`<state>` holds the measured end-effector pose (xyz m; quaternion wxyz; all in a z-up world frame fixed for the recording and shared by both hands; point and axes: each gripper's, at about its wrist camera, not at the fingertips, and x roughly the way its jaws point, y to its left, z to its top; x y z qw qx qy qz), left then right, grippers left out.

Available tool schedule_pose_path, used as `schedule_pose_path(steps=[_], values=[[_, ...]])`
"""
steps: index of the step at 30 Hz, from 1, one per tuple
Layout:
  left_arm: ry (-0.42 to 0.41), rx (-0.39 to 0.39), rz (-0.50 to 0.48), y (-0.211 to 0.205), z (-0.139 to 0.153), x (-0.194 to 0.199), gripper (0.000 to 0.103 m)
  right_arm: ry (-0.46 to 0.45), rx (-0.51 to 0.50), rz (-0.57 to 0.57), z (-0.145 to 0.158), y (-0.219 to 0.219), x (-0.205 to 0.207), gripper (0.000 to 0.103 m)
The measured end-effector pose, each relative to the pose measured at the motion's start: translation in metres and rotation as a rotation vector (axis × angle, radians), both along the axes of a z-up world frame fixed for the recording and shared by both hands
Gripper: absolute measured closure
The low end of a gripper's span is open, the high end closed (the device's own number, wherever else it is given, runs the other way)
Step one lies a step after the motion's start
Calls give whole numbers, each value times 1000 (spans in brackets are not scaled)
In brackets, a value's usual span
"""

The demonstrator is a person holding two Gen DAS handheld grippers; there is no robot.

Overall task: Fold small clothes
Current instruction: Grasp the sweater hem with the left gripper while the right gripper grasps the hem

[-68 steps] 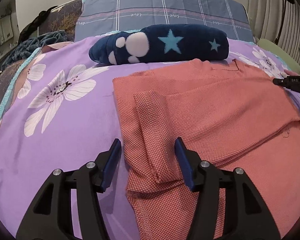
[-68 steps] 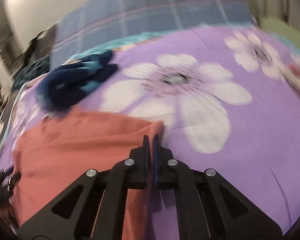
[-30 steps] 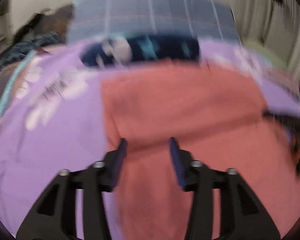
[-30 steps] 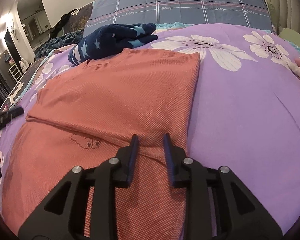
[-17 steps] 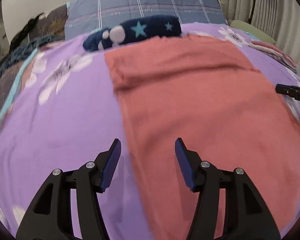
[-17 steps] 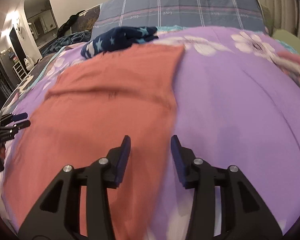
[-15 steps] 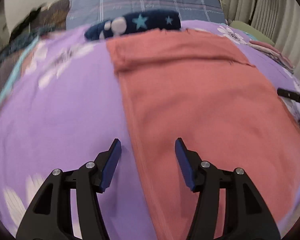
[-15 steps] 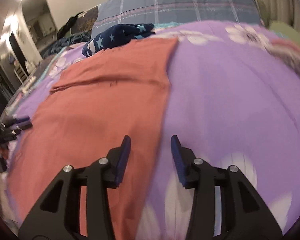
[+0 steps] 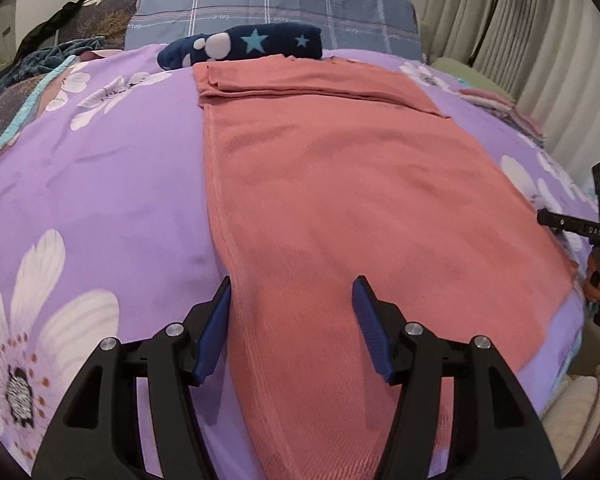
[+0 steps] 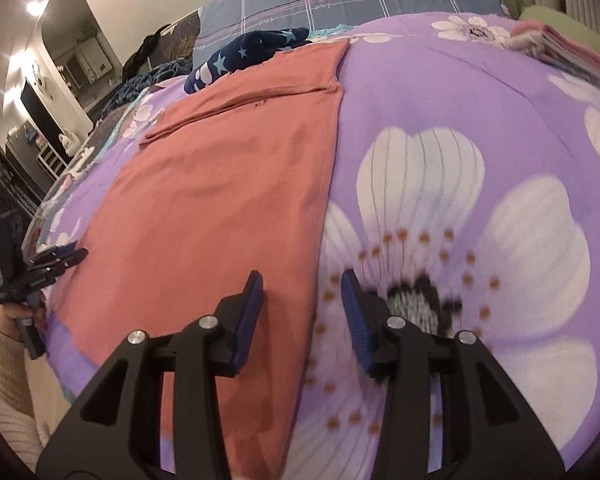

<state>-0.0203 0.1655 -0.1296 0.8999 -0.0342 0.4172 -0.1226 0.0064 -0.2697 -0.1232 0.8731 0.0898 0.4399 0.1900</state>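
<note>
- Salmon-pink garment (image 9: 340, 184): spread flat on the purple floral bedspread (image 9: 100, 168), sleeves already folded in at the far end, near hem by both tools.
- Looks light, thin knit, limp; likely to sag and crease when lifted, unlikely to slip.
- Best taken at the two near hem corners.
- Left gripper (image 9: 292, 312): spread, empty, straddling the left edge.
- Right gripper (image 10: 302, 300): spread, nothing pinched, over the right edge.
- Dark star-print bundle (image 9: 240, 46) at the far end, touching the collar side.
</note>
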Motion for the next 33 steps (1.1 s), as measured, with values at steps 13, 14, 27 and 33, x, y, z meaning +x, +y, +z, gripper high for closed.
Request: schedule_pose_path(steps=[13, 14, 27, 33], values=[[32, 37, -10, -17, 1, -35, 44, 77, 114, 17, -1, -15, -49, 61], [34, 38, 1, -18, 1, -36, 44, 80, 114, 20, -1, -15, -51, 61], [36, 39, 13, -20, 4, -44, 65, 114, 124, 50, 2, -3, -46, 54], [29, 14, 0, -20, 1, -32, 61, 94, 123, 50, -1, 14, -23, 49]])
